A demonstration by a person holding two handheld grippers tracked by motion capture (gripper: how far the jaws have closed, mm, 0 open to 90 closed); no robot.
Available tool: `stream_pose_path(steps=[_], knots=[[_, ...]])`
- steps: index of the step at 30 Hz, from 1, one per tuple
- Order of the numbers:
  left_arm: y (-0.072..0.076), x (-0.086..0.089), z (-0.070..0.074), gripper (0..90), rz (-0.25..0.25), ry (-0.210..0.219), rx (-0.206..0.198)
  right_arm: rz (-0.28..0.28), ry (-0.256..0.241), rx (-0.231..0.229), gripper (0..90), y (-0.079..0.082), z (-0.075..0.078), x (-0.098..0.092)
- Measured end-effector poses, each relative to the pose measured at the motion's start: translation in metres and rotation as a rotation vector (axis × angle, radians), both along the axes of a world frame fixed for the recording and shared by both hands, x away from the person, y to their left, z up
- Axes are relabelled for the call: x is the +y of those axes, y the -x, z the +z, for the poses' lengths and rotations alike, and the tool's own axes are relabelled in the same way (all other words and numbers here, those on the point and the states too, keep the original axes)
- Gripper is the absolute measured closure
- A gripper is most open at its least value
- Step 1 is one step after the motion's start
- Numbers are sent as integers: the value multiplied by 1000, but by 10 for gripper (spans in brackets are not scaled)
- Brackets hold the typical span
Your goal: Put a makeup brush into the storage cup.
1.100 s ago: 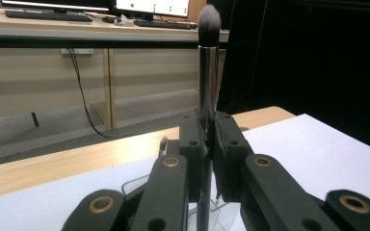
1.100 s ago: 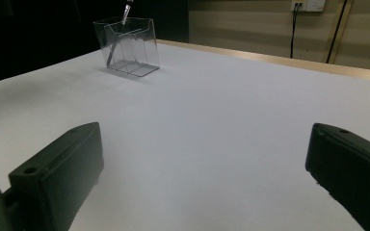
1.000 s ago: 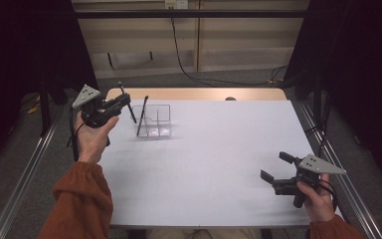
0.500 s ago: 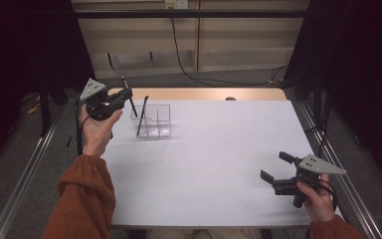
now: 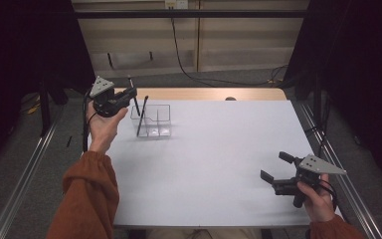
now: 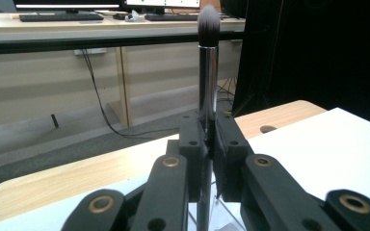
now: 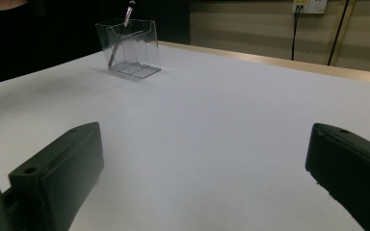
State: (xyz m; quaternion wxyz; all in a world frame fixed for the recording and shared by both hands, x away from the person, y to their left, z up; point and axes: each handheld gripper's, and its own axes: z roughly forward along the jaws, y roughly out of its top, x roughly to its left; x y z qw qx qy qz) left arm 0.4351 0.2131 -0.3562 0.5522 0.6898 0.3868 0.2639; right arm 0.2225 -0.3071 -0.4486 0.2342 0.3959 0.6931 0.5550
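My left gripper [image 5: 129, 93] is held above the table's far left corner, shut on a makeup brush [image 5: 135, 103]. In the left gripper view the jaws [image 6: 207, 139] clamp the brush's handle, and its silver ferrule and dark bristles [image 6: 208, 29] point upward. Just right of it stands a clear plastic organizer [image 5: 154, 121] with a second dark brush [image 5: 142, 115] leaning in its left compartment. My right gripper [image 5: 274, 167] rests near the table's front right edge, open, nothing between its jaws [image 7: 202, 149]. It faces the organizer [image 7: 131, 48] far off.
The white table top [image 5: 219, 149] has a wooden strip [image 5: 204, 93] along its far edge. Metal rails [image 5: 25, 174] run beside the table on both sides. Cables [image 5: 189, 64] hang against the back wall.
My left gripper has risen slightly and shifted right toward the organizer with the brush in it. The right gripper has stayed still.
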Motion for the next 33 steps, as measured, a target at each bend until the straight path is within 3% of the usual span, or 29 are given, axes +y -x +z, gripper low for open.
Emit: stream_pose_path(steps=[11,18,21,33], knots=[[-1,-8,-7,839,-14,-33,23,4,-1,4,0,0,0,0],[-2,-9,-13,839,-13,-17,35,4,-4,2,0,0,0,0],[-3,-8,-19,839,-7,-39,46,6,-5,3,0,0,0,0],[-5,-7,-31,839,-5,-44,71,9,-1,0,0,0,0,0]])
